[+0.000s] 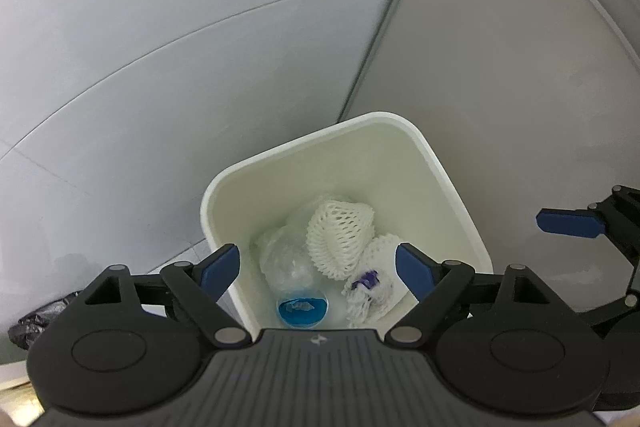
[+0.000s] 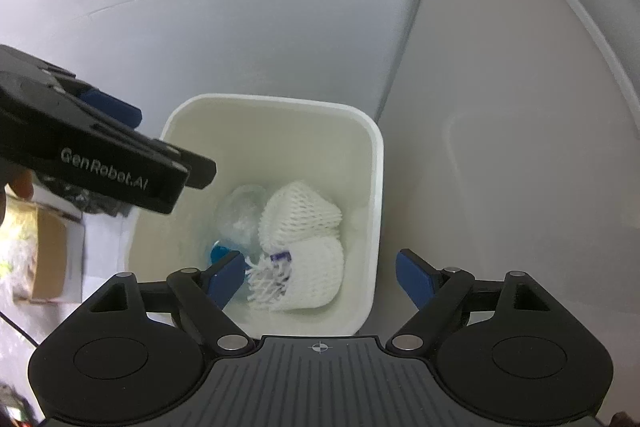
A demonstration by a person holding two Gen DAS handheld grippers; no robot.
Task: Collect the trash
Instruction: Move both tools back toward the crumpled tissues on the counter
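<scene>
A white bin (image 1: 440,163) stands on the floor against a wall corner, directly below both grippers. Inside it lie two white foam nets, one (image 1: 340,231) resting on the other (image 1: 376,279), and a crumpled clear plastic bottle (image 1: 280,259) with a blue cap (image 1: 302,311). My left gripper (image 1: 318,263) hangs open above the bin with nothing between its blue pads. My right gripper (image 2: 320,263) is open and empty over the same bin (image 2: 376,155), above the nets (image 2: 304,223). One blue finger of the right gripper (image 1: 568,223) shows at the right edge of the left wrist view.
A grey wall panel (image 1: 500,47) rises behind the bin to the right. A black plastic bag (image 1: 36,319) lies on the floor to the left. A cardboard box (image 2: 44,259) sits beside it. The left gripper's body (image 2: 100,155) crosses the right wrist view.
</scene>
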